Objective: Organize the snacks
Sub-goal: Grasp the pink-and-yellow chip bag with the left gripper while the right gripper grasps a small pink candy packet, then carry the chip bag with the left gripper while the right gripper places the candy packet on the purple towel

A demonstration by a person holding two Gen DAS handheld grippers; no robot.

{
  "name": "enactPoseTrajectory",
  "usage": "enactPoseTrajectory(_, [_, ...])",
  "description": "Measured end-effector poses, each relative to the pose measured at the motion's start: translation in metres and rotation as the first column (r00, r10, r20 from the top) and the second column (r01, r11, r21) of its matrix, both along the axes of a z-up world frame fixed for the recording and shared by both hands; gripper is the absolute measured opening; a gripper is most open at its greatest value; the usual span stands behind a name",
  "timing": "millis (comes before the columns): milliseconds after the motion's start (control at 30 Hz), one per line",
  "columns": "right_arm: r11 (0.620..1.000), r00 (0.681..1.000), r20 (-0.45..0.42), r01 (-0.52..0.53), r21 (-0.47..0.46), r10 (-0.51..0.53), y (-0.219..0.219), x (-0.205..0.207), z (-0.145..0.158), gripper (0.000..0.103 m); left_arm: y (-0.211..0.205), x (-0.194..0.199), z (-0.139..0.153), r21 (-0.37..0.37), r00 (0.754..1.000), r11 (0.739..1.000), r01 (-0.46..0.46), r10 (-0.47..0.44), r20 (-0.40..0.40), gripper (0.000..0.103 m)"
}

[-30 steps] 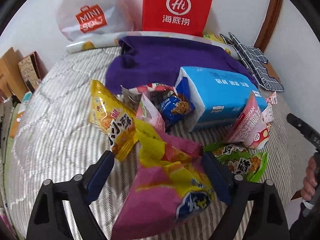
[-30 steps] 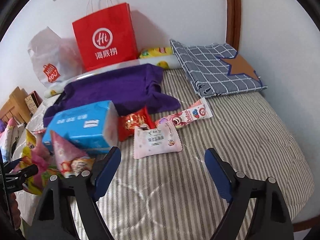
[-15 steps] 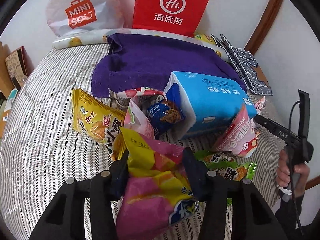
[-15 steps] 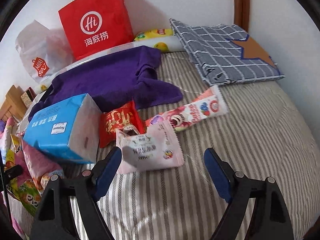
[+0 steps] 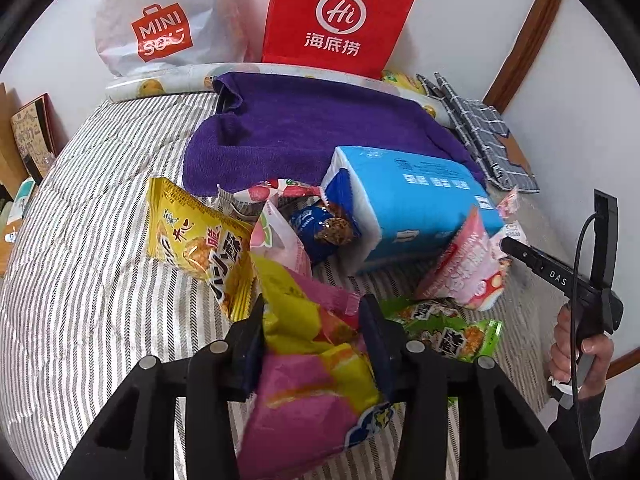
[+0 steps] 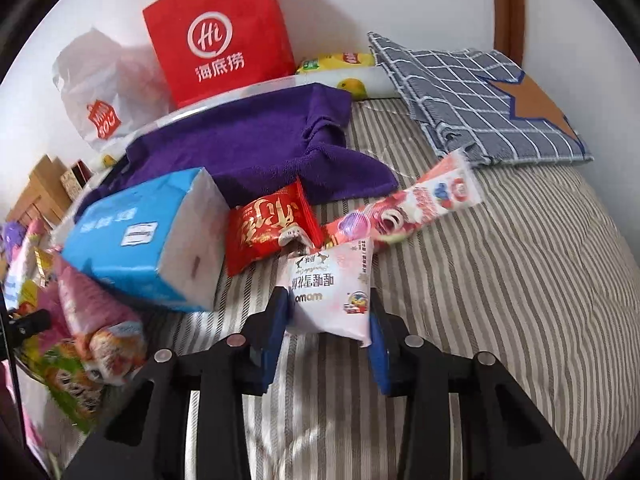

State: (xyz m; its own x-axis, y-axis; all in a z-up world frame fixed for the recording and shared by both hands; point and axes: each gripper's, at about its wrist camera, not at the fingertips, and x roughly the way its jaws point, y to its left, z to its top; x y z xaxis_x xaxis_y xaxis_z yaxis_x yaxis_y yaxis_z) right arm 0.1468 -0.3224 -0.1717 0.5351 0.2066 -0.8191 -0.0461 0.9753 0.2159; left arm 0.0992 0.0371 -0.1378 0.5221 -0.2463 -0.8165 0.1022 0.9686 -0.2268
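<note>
On the striped bed cover (image 5: 92,264), a pink and yellow snack bag (image 5: 312,368) is pinched between the closing jaws of the left gripper (image 5: 312,344), whose pads are seen pressing into its crumpled upper part. A pale pink packet (image 6: 332,292) is likewise caught between the closing jaws of the right gripper (image 6: 326,320), both pads being laid against its sides.

Around the pink and yellow bag, other snacks are heaped together: a yellow bag (image 5: 192,240) just to its left, a green packet (image 5: 448,328) to its right, a dark blue packet (image 5: 324,228) and a pink pouch (image 5: 468,272) leaning on a blue tissue pack (image 5: 416,196). Beside the pale pink packet, a red packet (image 6: 268,228) and a long strawberry-printed wrapper (image 6: 416,204) are left touching or nearly so.

Further back, a purple towel (image 5: 312,128), a checked grey cloth (image 6: 480,96), a red paper bag (image 5: 336,20) and a white plastic bag (image 5: 160,20) are set toward the wall.

Little sorting appears to be done: the snacks are scattered in two loose groups, no container is seen filled, and only the first two items are being taken up. Nearly everything is judged still to be gathered and placed.
</note>
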Motion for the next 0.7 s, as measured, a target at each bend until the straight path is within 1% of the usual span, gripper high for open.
enactPoseTrajectory(67, [1.0, 1.0, 0.007, -0.002, 0.009, 0.002, -0.001, -0.006, 0.004, 0.032, 0.0, -0.003, 0.002, -0.004, 1.0, 1.0, 0.003, -0.003, 0.007, 0.038])
enactPoseTrajectory(100, [1.0, 1.0, 0.011, -0.003, 0.008, 0.003, -0.001, -0.01, 0.007, 0.028, 0.0, -0.006, 0.003, -0.003, 1.0, 1.0, 0.006, -0.006, 0.013, 0.038])
enactPoseTrajectory(200, [1.0, 1.0, 0.024, -0.005, 0.017, 0.005, 0.001, -0.021, 0.015, 0.021, 0.0, -0.012, 0.006, -0.011, 1.0, 1.0, 0.012, -0.012, 0.026, 0.037])
enactPoseTrajectory(267, [1.0, 0.999, 0.036, -0.015, 0.02, 0.014, 0.005, -0.029, 0.021, 0.019, 0.0, -0.017, 0.01, -0.019, 0.999, 1.0, 0.016, -0.016, 0.037, 0.037])
enactPoseTrajectory(400, [1.0, 0.998, 0.058, -0.019, -0.003, 0.019, 0.01, -0.042, 0.033, 0.017, 0.003, -0.026, 0.018, -0.03, 0.998, 0.999, 0.013, -0.012, 0.062, 0.036])
enactPoseTrajectory(533, [1.0, 0.997, 0.079, -0.002, -0.007, 0.003, 0.008, -0.052, 0.048, 0.015, 0.007, -0.032, 0.028, -0.043, 0.996, 0.999, 0.012, -0.008, 0.084, 0.036])
enactPoseTrajectory(600, [1.0, 0.996, 0.089, 0.006, -0.003, -0.006, 0.008, -0.057, 0.056, 0.005, 0.009, -0.033, 0.033, -0.046, 0.996, 0.999, 0.009, -0.005, 0.094, 0.036])
enactPoseTrajectory(700, [1.0, 0.995, 0.099, 0.009, -0.003, -0.009, 0.008, -0.062, 0.066, 0.005, 0.011, -0.035, 0.041, -0.056, 0.994, 0.998, 0.009, -0.003, 0.107, 0.036])
